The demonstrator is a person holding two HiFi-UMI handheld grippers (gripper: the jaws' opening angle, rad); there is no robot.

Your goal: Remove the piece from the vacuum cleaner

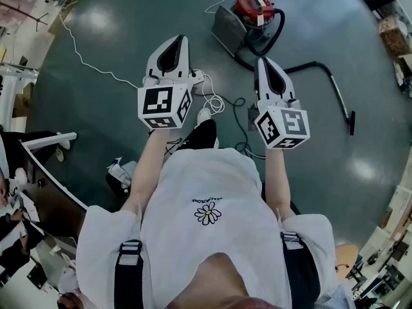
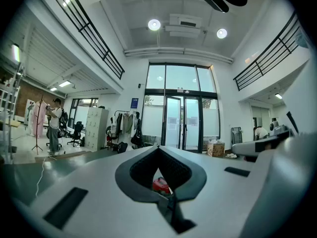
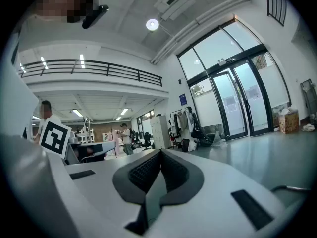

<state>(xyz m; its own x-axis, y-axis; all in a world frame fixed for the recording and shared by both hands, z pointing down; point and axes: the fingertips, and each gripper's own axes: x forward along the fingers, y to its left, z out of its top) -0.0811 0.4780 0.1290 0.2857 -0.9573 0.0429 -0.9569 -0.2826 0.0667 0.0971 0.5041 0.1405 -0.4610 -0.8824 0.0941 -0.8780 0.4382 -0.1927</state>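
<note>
The red vacuum cleaner (image 1: 254,8) stands on the grey-green floor ahead of me. Its black hose (image 1: 278,31) loops to a wand (image 1: 331,79) that lies on the floor and ends in a floor nozzle (image 1: 351,122) at the right. I hold both grippers up in the air, well short of the machine. My left gripper (image 1: 178,38) is shut and empty; in the left gripper view the vacuum cleaner (image 2: 161,185) shows as a red patch through the gap behind its closed tips (image 2: 158,148). My right gripper (image 1: 262,60) is shut too, its tips (image 3: 159,151) together with nothing between them.
A grey flat panel (image 1: 226,28) leans beside the vacuum. A white cable (image 1: 84,60) runs across the floor to a power strip (image 1: 196,77). A desk (image 1: 38,185) stands at my left. A person (image 2: 53,125) stands far off, before glass doors (image 2: 178,120).
</note>
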